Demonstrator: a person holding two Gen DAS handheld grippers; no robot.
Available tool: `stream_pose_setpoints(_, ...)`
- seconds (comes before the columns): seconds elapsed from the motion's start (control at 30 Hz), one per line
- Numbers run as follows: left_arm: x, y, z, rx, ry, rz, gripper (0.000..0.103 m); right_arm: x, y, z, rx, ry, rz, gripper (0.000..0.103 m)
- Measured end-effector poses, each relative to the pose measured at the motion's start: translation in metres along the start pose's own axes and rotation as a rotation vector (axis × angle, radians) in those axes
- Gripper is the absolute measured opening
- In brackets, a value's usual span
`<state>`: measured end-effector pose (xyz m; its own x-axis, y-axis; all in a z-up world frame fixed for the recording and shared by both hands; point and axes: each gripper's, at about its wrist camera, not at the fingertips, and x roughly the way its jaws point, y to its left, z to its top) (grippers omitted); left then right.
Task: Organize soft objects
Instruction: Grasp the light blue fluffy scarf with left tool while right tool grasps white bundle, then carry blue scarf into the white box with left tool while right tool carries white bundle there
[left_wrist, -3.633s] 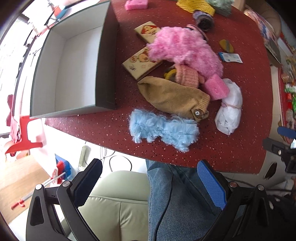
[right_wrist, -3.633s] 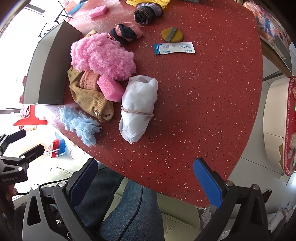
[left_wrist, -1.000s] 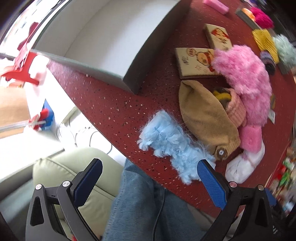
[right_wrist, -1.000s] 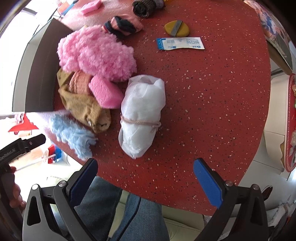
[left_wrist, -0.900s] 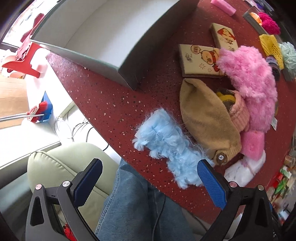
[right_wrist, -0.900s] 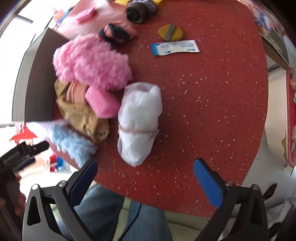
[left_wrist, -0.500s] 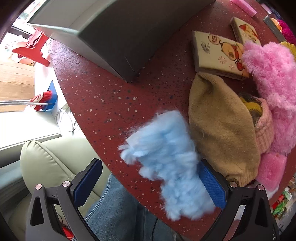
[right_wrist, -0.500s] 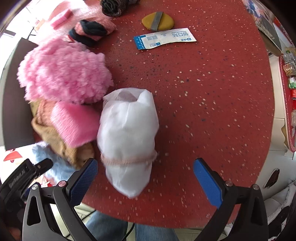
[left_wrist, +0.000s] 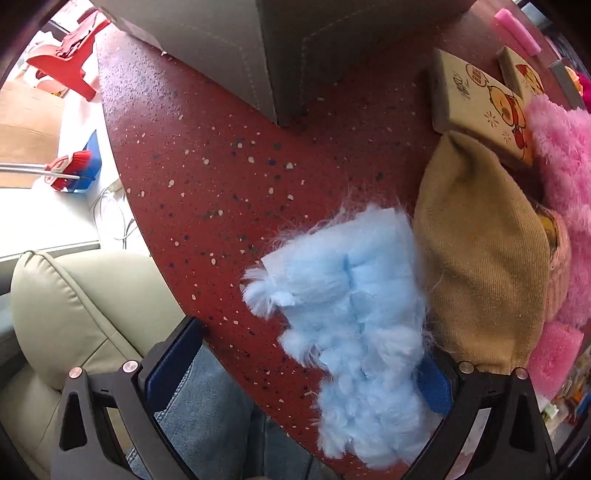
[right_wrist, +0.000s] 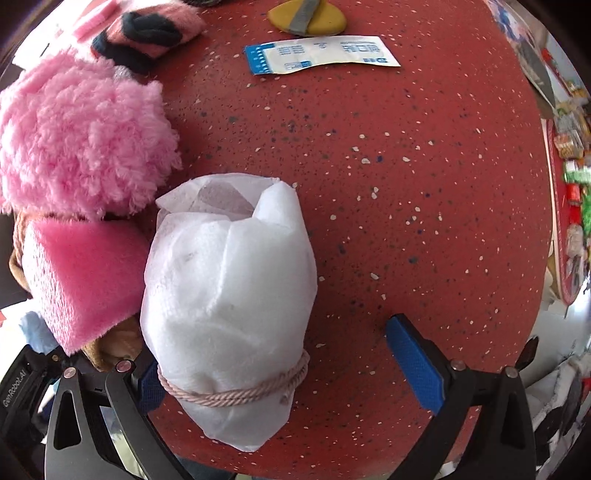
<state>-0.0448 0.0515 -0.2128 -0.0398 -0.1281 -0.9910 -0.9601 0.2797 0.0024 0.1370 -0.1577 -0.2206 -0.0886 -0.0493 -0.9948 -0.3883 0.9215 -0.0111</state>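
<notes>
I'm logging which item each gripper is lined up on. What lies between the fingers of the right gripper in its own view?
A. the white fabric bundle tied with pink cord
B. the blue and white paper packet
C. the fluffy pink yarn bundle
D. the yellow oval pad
A: the white fabric bundle tied with pink cord lies between the open fingers of the right gripper, near the left one.

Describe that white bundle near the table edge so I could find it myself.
On the speckled red table, look at the near edge, just right of the pink foam sponge block and the fluffy pink fabric heap. The white tissue-like wrapped bundle lies there; it alone is tied round with a pale pink twisted cord.
</notes>
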Motion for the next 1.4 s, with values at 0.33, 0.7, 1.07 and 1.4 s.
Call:
stream_pose_setpoints(0.33,-0.008,-0.032,0.004,0.254,0.002,0.11,0.056,-0.004,-0.008,0.022,-0.015,0.031,-0.001,0.083)
stream_pose_setpoints(0.7,-0.042,-0.054,-0.02,0.653,-0.054,0.056,0.026,-0.044,-0.024,0.005,-0.054,-0.006,0.113,0.05)
stream_pose_setpoints(1.07,-0.12,-0.08,-0.058,0.888,-0.236,0.003,0.026,-0.091,-0.032,-0.021,-0.035,-0.034,0.163,0.052)
stream_pose_setpoints(1.4,-0.181,-0.076,-0.032,0.867,-0.351,-0.091,0.026,-0.143,-0.029,-0.014,-0.04,-0.193,0.163,0.052)
